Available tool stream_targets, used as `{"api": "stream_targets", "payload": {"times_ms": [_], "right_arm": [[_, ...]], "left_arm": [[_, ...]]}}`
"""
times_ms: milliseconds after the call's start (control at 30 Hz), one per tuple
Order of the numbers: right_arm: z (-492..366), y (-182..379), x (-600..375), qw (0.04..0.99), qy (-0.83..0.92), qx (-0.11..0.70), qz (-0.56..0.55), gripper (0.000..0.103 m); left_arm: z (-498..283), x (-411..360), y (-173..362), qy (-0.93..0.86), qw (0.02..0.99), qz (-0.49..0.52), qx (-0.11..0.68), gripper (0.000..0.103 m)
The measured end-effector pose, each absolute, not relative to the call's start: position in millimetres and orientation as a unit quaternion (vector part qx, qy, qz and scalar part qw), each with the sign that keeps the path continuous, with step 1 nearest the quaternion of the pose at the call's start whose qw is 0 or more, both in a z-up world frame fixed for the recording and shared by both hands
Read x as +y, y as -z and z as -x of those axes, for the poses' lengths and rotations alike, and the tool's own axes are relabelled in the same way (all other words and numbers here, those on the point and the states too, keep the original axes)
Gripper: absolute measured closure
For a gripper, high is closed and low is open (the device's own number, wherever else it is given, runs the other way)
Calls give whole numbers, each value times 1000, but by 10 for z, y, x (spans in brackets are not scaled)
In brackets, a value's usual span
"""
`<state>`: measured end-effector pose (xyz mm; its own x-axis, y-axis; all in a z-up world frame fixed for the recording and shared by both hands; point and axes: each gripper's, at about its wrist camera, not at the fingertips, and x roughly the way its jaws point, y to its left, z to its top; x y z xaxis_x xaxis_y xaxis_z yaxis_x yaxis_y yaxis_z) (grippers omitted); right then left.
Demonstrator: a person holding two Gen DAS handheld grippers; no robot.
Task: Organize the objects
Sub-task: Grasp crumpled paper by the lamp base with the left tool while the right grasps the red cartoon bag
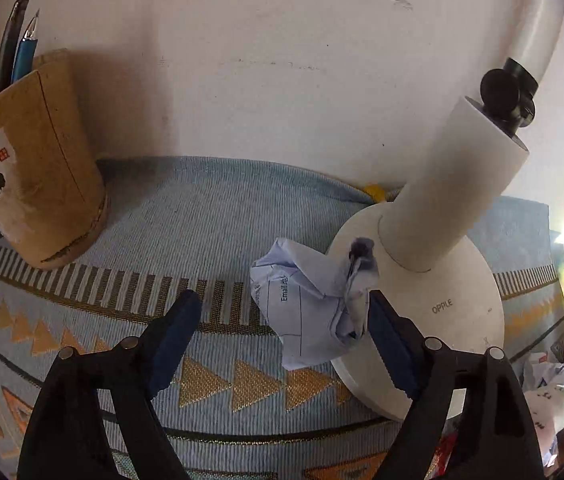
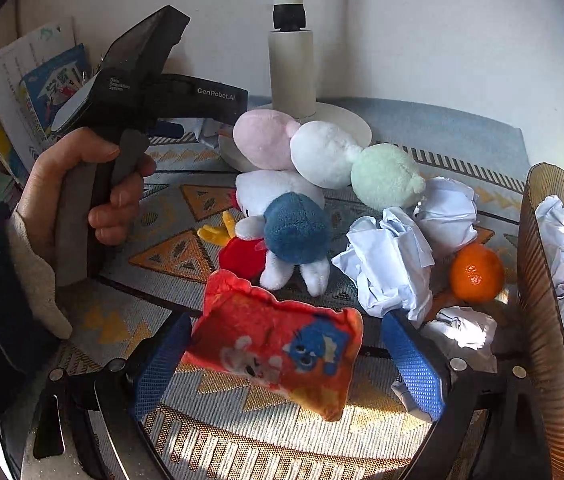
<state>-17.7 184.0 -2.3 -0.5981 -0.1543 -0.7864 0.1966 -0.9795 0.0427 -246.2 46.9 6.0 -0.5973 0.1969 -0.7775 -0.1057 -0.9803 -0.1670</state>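
Left hand-held gripper, black-armed with blue ribbed pads, stands spread wide over the counter's pale blue woven cloth with gold triangles; its left pad is clear of everything, while its right pad touches the edge of a crumpled ball of pale blue printed paper, which lies between the pads but nearer the right one and is not clamped. To the far left of that view a tan cylindrical pen holder stands upright with several pens in it, and just right of the paper ball, touching it, is the round white base of a desk lamp with its white stem leaning away to the upper right. In the right wrist view, the person's left hand grips the black handle of the other tool at the left. Right hand-held gripper is likewise wide open, and a crinkled red snack packet with cartoon animals sits between its blue pads, its left edge against the left pad and apart from the right pad. Beyond lies a pile of soft plush toys, then white crumpled paper balls, an orange and, at the far right, a ribbed brown wicker basket holding more crumpled paper.
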Motion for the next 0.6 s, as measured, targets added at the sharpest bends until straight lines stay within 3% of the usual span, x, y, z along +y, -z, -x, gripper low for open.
{"api": "stream_targets", "payload": {"times_ms": [33,67,100,133,200,267,433,600], "right_arm": [[186,40,1820,103,891,29,-442,10],[188,55,1799,106,889,33,-445,17],[184,60,1778,113,888,36,-445,18],[168,50,1770,110,890,41,-440,21],[137,25,1779,113,894,42,-432,23],[112,1,1805,121,896,35,-426,33],[13,-55,1821,117,906,42,-405,44],[-170,-94,1833,90,896,24,-433,44]], "left_arm": [[2467,464,-66,-895,90,434,-58,42],[2457,476,-89,-898,101,424,-57,52],[2448,501,-117,-899,105,423,-48,65],[2429,524,-138,-900,100,423,-37,68],[2328,552,-183,-905,98,413,-17,73],[2184,539,-226,-906,102,411,-9,74],[1607,320,-294,-892,139,426,-58,74],[810,216,-469,-888,168,423,-64,74]]}}
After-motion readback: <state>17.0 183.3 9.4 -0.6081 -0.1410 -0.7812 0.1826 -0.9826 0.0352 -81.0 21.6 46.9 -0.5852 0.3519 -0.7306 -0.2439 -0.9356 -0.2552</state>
